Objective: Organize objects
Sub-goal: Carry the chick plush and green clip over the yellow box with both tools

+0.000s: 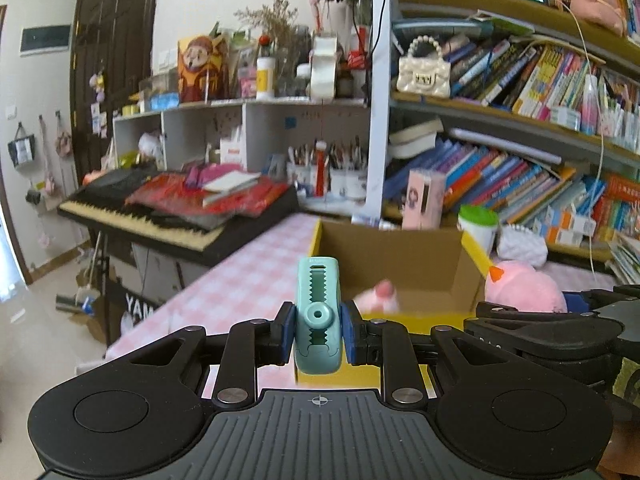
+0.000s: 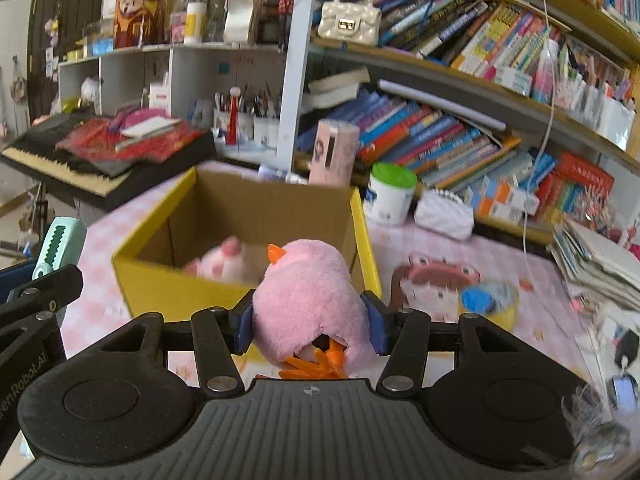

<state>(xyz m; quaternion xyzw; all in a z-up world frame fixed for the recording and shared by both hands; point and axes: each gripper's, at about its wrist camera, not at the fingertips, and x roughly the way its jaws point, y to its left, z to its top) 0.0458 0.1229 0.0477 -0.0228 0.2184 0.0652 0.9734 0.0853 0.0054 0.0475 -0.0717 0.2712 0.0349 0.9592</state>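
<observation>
I have the mint-green plastic toothed clip clamped upright in my left gripper, just short of the yellow cardboard box. My right gripper squeezes the fluffy pink plush chick (orange beak up) beside the box, where 1 pink soft toy lies on the pink checked tablecloth.
</observation>
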